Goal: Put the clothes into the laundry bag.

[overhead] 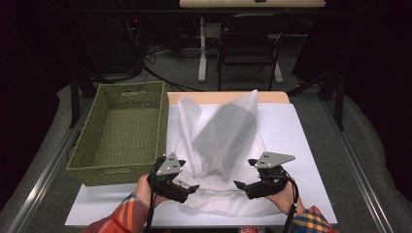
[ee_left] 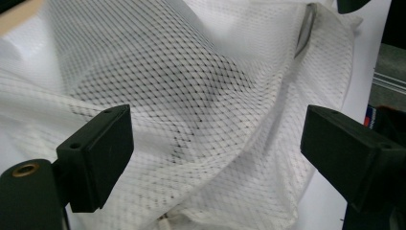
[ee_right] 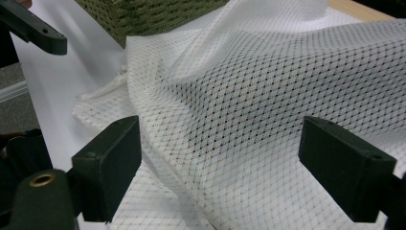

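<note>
Dark thing inside the white mesh bag, veiled by the netting, too blurred to identify

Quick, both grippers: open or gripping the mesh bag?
Left gripper: open, holding nothing; mesh bag lies ahead of its jaws.
Right gripper: open, holding nothing.

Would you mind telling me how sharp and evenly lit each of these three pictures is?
High view: the white table sheet is brightly lit, the room behind falls into near black, and the whole frame is soft. Left gripper view: the white mesh laundry bag is slightly blurred, and its far edge washes out. Right gripper view: the mesh is crisper mid-frame, while the woven green basket at the top is out of focus.
</note>
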